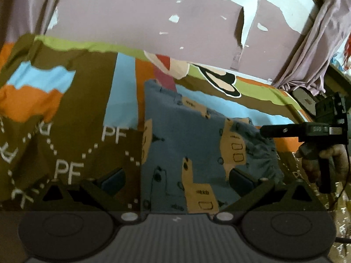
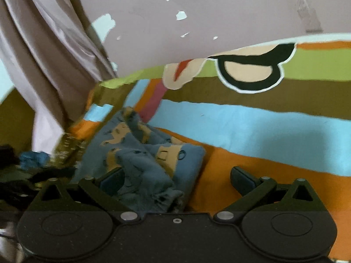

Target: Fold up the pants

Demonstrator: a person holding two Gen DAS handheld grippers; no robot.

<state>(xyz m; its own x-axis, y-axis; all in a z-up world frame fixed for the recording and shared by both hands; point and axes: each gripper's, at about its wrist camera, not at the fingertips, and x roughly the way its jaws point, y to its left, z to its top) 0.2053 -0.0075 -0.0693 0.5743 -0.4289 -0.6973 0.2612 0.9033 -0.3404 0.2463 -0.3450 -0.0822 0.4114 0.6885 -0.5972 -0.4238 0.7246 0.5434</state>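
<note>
The blue pants with tan patches lie folded on the colourful bedsheet. My left gripper is open, hovering over the pants' near edge, fingers wide apart. My right gripper shows at the right in the left wrist view, its tip at the pants' bunched right edge. In the right wrist view the right gripper is open, and the pants lie crumpled between and in front of its left finger; the cloth is not pinched.
A mauve wall with peeling paint stands behind the bed. Mauve curtains hang at the left and right. Dark clutter lies at the far left of the right wrist view.
</note>
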